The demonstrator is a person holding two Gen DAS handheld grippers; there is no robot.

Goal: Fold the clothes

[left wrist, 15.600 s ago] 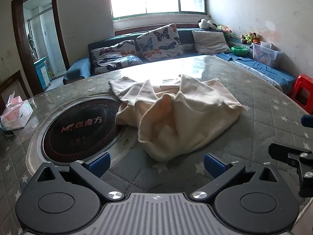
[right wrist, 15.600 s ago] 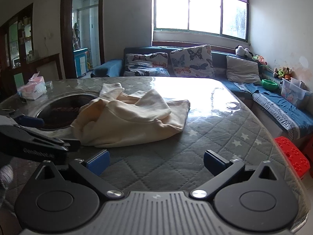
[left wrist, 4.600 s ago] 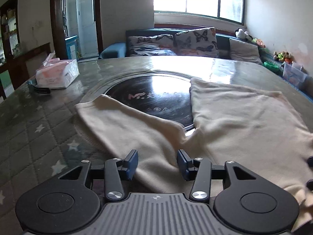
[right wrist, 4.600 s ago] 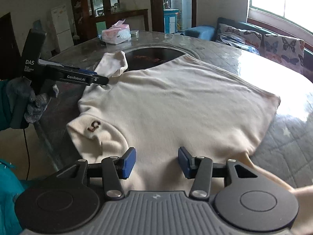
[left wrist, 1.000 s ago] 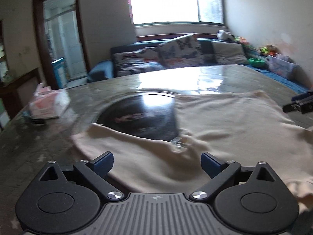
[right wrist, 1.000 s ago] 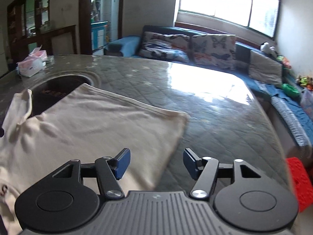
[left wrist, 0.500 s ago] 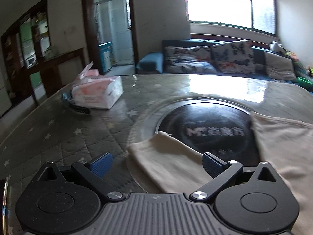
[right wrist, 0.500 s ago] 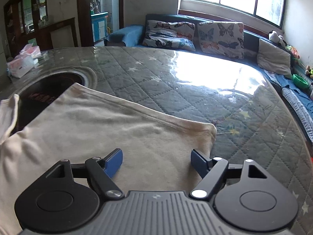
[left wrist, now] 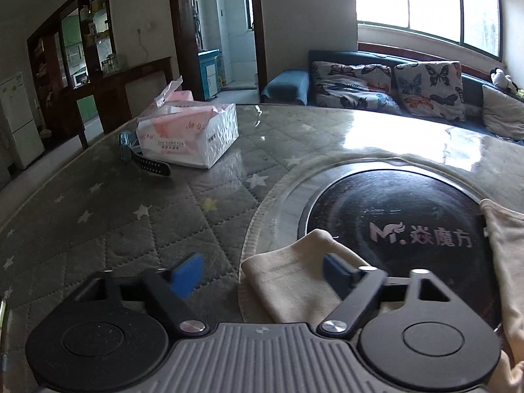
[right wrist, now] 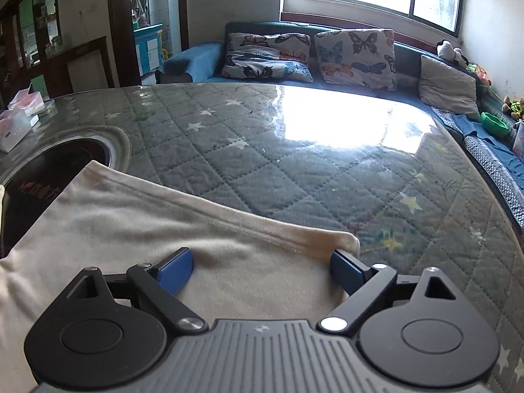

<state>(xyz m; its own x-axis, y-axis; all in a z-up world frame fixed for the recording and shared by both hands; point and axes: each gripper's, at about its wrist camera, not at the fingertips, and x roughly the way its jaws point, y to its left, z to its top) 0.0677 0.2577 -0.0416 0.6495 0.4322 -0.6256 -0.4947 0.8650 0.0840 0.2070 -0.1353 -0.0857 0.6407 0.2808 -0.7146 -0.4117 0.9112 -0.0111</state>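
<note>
Left wrist view: left gripper (left wrist: pixel 262 273) gapes wide, holding nothing, over the cream shirt's sleeve (left wrist: pixel 294 275) at 6 o'clock on the black hotplate (left wrist: pixel 402 226). Right gripper (right wrist: pixel 260 270) is wide open too, empty, over the shirt's hem corner (right wrist: pixel 340 240) on the quilted table (right wrist: pixel 294 170), tissue box (left wrist: pixel 190 137) at 10 o'clock.
</note>
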